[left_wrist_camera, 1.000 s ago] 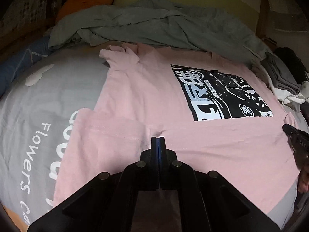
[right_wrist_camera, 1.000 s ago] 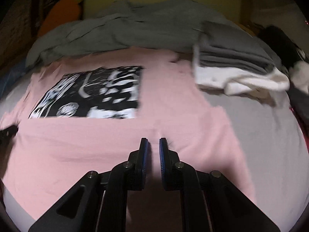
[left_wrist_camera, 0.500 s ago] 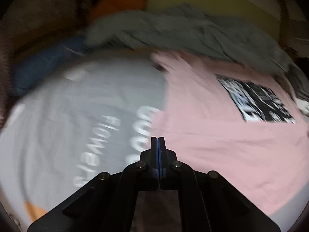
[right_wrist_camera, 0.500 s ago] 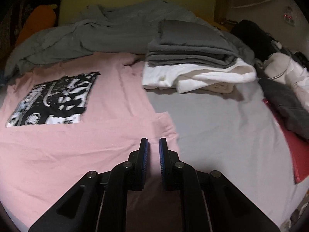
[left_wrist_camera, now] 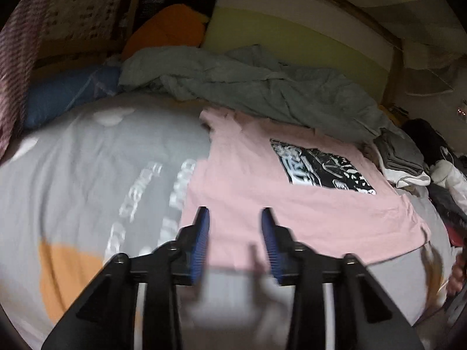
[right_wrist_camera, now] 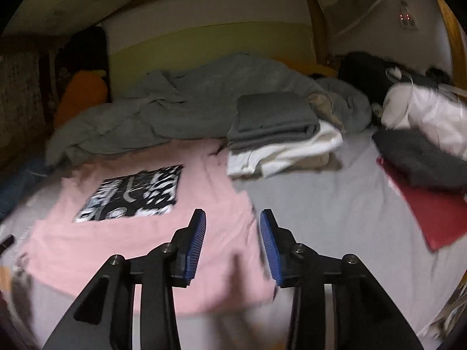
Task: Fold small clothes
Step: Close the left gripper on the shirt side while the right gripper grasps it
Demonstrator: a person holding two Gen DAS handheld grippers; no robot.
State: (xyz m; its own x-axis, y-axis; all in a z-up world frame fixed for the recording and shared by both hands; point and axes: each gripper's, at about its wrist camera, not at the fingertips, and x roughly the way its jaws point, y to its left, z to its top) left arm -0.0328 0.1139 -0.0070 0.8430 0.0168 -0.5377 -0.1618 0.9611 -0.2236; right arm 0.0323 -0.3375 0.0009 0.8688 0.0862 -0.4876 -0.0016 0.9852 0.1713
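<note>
A pink T-shirt (left_wrist_camera: 262,192) with a black-and-white print lies spread flat on the grey bed cover; it also shows in the right wrist view (right_wrist_camera: 210,204). My left gripper (left_wrist_camera: 235,218) is open and empty, raised above the shirt's near left edge. My right gripper (right_wrist_camera: 232,221) is open and empty, raised above the shirt's near right edge.
A stack of folded grey and white clothes (right_wrist_camera: 277,134) sits to the right of the shirt. A rumpled grey blanket (right_wrist_camera: 175,116) lies behind it. Dark and white clothes (right_wrist_camera: 423,134) and a red item (right_wrist_camera: 432,213) are at the far right. An orange pillow (left_wrist_camera: 169,32) lies at the back left.
Both grippers were shut down at the shirt. They have opened, let the cloth go and pulled back and up. The shirt now lies flat.
</note>
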